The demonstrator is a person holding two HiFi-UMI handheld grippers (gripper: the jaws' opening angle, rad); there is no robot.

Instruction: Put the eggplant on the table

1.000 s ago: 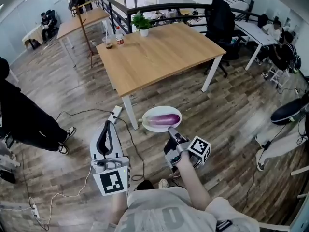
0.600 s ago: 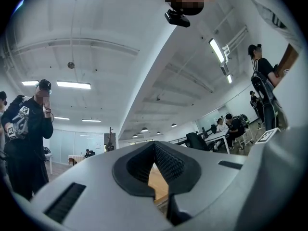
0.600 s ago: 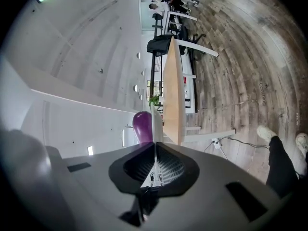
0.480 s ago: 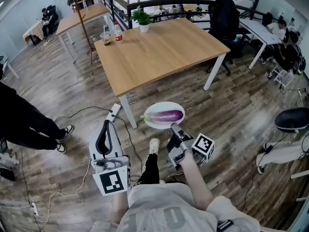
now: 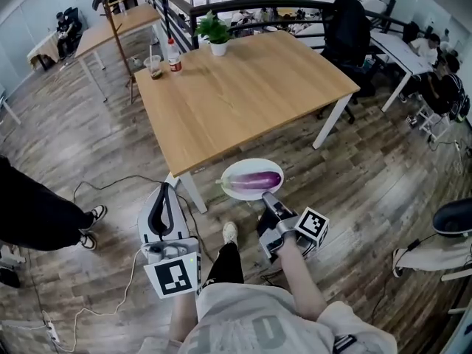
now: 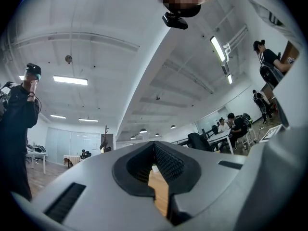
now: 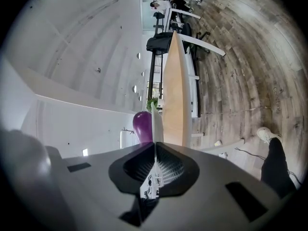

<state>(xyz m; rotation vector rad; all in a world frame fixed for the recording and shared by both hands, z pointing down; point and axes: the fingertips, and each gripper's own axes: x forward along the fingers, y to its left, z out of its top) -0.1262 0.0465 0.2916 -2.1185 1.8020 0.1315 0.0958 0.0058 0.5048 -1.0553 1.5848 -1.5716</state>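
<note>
Eggplant [image 5: 257, 181] sat on the plate [image 5: 236, 192], right gripper [image 5: 268, 197] pinching its rim, left gripper [image 5: 164, 190] pressed shut, empty; getting it onto the table [image 5: 243, 80] was all left

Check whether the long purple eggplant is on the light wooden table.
Off: the eggplant lies on a round white plate, clamped at its rim by the right gripper, over floor beside the table.

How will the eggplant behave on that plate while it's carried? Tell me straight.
The eggplant lies loose on the smooth white plate, rounded and glossy, so it will probably roll or slide if the plate tilts. The right gripper pinches only the rim, so the load likely levers downward.
</note>
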